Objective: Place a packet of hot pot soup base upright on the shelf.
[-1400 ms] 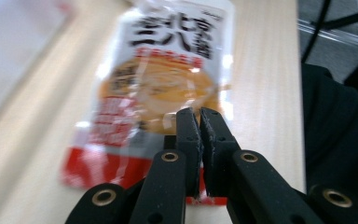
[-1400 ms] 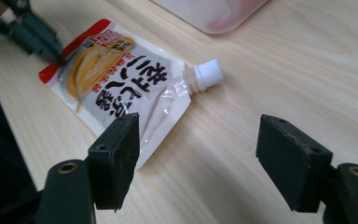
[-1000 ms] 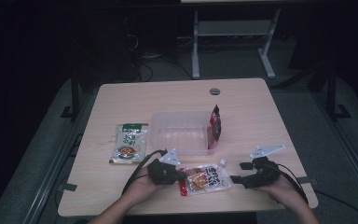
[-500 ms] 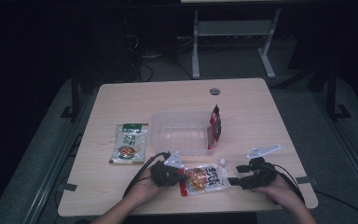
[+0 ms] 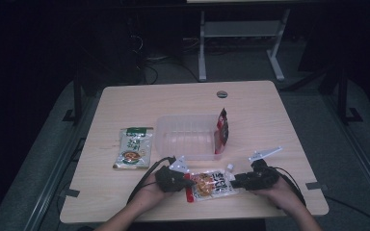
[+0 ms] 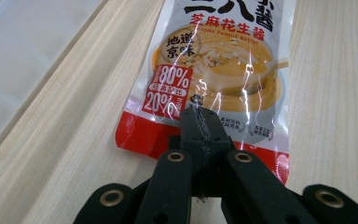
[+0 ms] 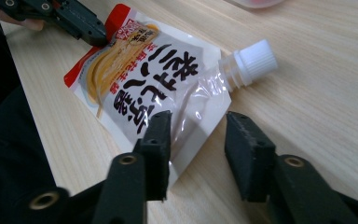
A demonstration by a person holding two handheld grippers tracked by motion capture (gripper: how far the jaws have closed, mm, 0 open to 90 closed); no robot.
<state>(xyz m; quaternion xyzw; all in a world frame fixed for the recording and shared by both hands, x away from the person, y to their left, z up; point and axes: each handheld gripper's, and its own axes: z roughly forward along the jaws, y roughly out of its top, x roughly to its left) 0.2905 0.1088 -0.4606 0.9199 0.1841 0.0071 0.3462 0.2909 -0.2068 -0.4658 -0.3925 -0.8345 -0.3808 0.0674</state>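
far left on the wooden table (image 5: pixel 115 192): a green sauce packet (image 5: pixel 133 147), flat, well apart from both grippers. to its right, past mid-table, a clear plastic tray (image 5: pixel 185 137) with a red packet (image 5: pixel 222 129) standing upright against its right wall. farther off, near the far edge, a small round grommet (image 5: pixel 221 94). nothing lying between tray and the near work.

near edge, left of centre: left gripper (image 5: pixel 182 181), jaws fully closed, pinching the red bottom seam of the spouted sauce pouch (image 5: pixel 212 184); in the left gripper view the jaws meet tight on the pouch (image 6: pixel 214 70), which lies flat along the wood.

pouch itself near the front edge, in front of the tray, between the two grippers, red seam to the left, white screw cap (image 7: pixel 256 59) at its right, toward the far side.

right of it: right gripper (image 5: pixel 243 181), jaws just been closing, now half apart and straddling the pouch's clear top corner beside the spout; in the right gripper view (image 7: pixel 196 140) one pad lies on the film, the other clear of it over bare wood, so not yet pinched. left gripper's jaws seen there at the far corner of the pouch.
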